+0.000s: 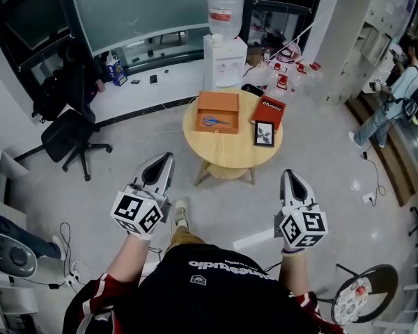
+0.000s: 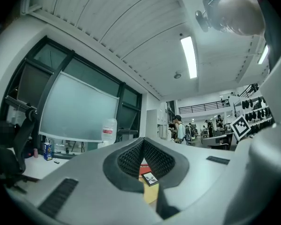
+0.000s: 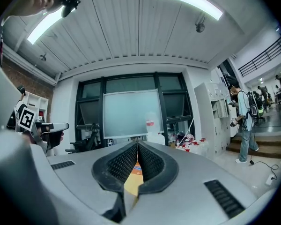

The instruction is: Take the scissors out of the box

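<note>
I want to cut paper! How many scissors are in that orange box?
1. A single pair of blue-handled scissors lies inside the open orange box on the round wooden table. More could be hidden behind the box's near wall.

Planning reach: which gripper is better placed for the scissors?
Probably the left gripper. It and the right gripper are shut, empty, short of the table; the box with the scissors sits toward its left, book and frame toward the right.
</note>
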The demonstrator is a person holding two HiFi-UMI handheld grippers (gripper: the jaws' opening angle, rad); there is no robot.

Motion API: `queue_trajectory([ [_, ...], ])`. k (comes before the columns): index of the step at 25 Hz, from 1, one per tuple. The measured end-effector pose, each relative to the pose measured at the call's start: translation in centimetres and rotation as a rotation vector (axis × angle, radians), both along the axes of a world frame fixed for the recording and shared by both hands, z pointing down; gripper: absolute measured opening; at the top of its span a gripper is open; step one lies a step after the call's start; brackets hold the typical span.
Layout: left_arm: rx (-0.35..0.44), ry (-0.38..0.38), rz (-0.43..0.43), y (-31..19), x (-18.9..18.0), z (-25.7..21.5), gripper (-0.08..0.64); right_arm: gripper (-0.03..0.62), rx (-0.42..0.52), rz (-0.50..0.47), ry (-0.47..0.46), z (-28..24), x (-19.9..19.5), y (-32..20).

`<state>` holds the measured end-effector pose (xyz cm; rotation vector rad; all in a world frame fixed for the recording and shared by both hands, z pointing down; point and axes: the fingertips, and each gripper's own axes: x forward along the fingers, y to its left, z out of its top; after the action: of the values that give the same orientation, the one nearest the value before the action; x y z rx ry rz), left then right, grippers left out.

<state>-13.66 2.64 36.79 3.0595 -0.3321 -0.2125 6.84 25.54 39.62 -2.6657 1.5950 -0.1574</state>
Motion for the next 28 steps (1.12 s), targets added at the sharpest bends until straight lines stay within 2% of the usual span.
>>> queue_trajectory([
  [9, 0.001, -0.025, 0.006, 0.7, 0.3, 0.5, 0.017, 0.026, 0.024, -0.031, 0.003, 0.1, -0.8, 0.7],
  [19, -0.013, -0.058, 0.007, 1.8, 1.1, 1.1, 0.017, 0.026, -0.034, -0.107, 0.025, 0.6, -1.1, 1.4],
  [24, -0.011, -0.068, -0.009, 1.4, 0.6, 1.0, 0.017, 0.026, 0.018, -0.119, 0.037, -0.5, -1.1, 0.6],
  [28, -0.013, -0.071, -0.022, 0.7, 0.5, 0.9, 0.017, 0.026, 0.069, -0.097, 0.003, -0.9, 0.1, 0.3],
])
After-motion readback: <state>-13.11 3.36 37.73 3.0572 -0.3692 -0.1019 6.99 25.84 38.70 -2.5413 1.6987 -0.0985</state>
